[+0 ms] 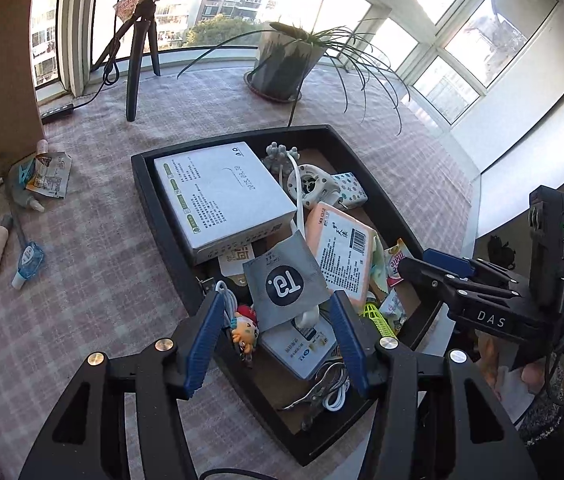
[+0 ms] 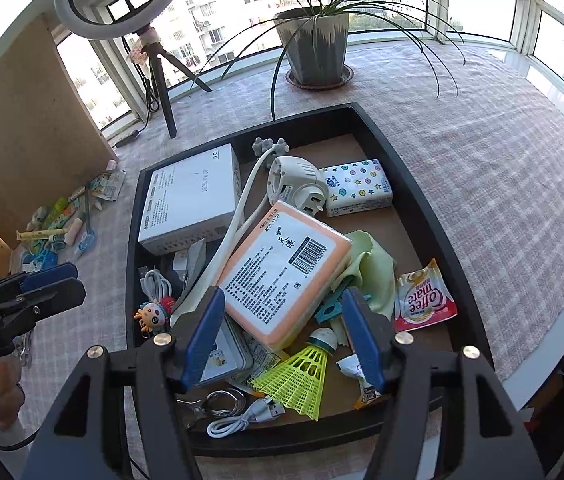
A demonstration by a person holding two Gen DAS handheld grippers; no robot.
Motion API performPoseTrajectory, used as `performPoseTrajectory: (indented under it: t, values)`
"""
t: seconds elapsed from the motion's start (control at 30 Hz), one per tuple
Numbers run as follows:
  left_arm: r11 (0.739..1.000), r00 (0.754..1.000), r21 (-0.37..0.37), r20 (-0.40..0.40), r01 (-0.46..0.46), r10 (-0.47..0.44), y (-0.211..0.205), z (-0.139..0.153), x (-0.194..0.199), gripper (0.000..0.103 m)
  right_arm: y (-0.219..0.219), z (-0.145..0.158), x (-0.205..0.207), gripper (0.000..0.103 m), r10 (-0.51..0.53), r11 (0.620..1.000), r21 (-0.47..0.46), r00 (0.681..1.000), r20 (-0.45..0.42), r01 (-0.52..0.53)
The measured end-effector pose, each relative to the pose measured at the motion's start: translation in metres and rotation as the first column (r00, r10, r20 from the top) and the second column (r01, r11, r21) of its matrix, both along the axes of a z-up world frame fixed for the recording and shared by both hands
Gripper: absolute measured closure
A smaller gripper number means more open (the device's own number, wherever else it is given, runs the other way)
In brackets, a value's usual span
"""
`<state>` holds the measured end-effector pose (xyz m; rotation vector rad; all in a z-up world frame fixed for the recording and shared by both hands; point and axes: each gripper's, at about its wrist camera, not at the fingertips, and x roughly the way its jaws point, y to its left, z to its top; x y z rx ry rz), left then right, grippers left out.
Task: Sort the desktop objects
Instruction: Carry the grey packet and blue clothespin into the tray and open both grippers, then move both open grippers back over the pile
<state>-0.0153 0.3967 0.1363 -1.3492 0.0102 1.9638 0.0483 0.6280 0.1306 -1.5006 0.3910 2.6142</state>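
A black tray (image 1: 154, 208) (image 2: 433, 184) holds a jumble: a white box (image 1: 222, 196) (image 2: 190, 200), an orange tissue pack (image 1: 341, 252) (image 2: 285, 276), a grey sachet (image 1: 285, 280), a white plug with cable (image 2: 293, 184), a dotted tissue pack (image 2: 357, 186), a Coffee-mate sachet (image 2: 421, 300), a yellow shuttlecock (image 2: 297, 376) and a doll keychain (image 1: 244, 332) (image 2: 152, 314). My left gripper (image 1: 278, 344) is open and empty over the tray's near end, just above the grey sachet. My right gripper (image 2: 285, 340) is open and empty above the orange pack's near edge.
Small items lie loose on the checked cloth at the left: tubes, clips and wrappers (image 1: 22, 208) (image 2: 58, 236). A potted plant (image 1: 285, 60) (image 2: 315, 48) and a ring-light tripod (image 1: 138, 52) (image 2: 158, 68) stand behind the tray. A brown board (image 2: 22, 140) is at the left.
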Motion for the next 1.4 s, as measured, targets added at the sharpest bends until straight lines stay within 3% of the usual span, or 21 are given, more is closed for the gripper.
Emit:
performPoseTrajectory:
  t: [0.53, 0.93, 1.17, 1.4]
  values:
    - [0.995, 0.993, -0.024, -0.077, -0.092, 0.09, -0.037, 0.014, -0.009, 0.051, -0.044, 0.011, -0.027, 0.043, 0.106, 0.994, 0.004, 0.994, -0.012, -0.106]
    - [0.988, 0.987, -0.041, -0.064, -0.148, 0.145, -0.064, 0.004, -0.02, 0.051, -0.084, 0.017, -0.048, 0.043, 0.196, 0.981, -0.005, 0.98, -0.023, -0.196]
    - [0.971, 0.973, -0.079, -0.071, -0.226, 0.22, -0.103, -0.005, -0.026, 0.051, -0.125, 0.017, -0.063, 0.042, 0.275, 0.961, -0.016, 0.961, -0.024, -0.275]
    - [0.931, 0.937, -0.102, -0.036, -0.349, 0.347, -0.164, -0.022, -0.034, 0.051, -0.171, 0.011, -0.075, 0.042, 0.366, 0.929, -0.045, 0.93, -0.023, -0.367]
